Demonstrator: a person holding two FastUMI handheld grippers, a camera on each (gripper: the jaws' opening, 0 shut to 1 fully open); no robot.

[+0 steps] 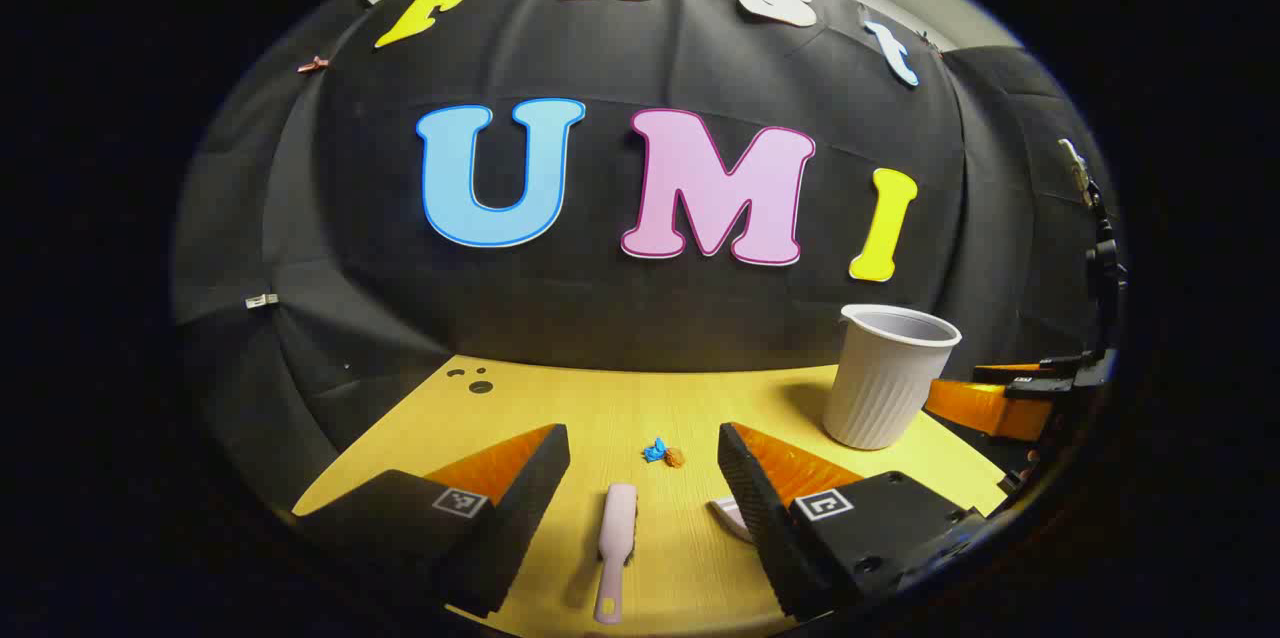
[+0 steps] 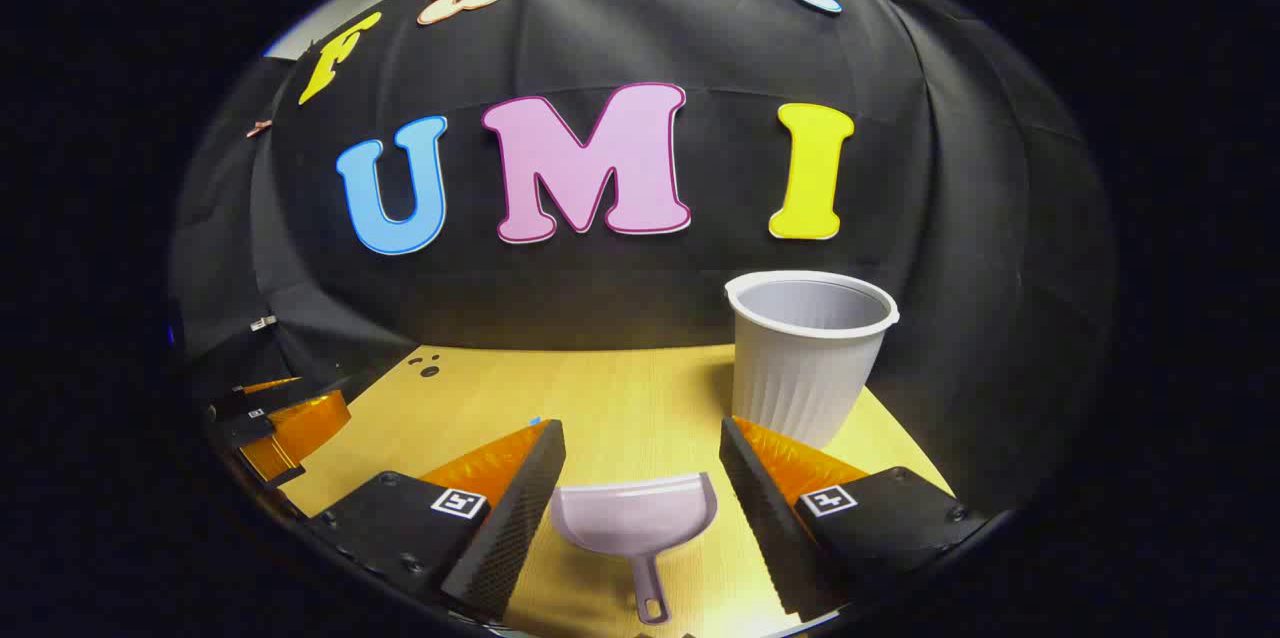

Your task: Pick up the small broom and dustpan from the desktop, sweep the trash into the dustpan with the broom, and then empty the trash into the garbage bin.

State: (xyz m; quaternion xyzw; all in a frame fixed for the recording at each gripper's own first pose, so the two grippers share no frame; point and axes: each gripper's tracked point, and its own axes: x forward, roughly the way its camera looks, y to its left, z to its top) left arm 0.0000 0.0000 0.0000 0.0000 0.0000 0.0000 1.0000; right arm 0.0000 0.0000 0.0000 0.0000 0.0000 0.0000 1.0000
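A pink small broom [image 1: 615,548] lies flat on the yellow desktop [image 1: 600,408], handle toward me, between the fingers of my open left gripper [image 1: 642,434]; neither finger touches it. Just beyond it sit a blue scrap [image 1: 655,450] and a brown scrap [image 1: 676,458] of trash. A corner of the dustpan [image 1: 728,516] peeks out beside the right finger. In the right gripper view the pale pink dustpan [image 2: 635,518] rests on the table with its handle toward me. My right gripper [image 2: 640,430] stands open around it without contact. The white ribbed garbage bin [image 2: 808,353] stands upright at the right.
The bin [image 1: 888,376] stands right of the trash. The other gripper's orange and black fingers [image 1: 1000,403] hang beyond it at the table's right edge, and the left one [image 2: 285,423] shows at far left. Small dark holes [image 1: 480,383] mark the far left corner.
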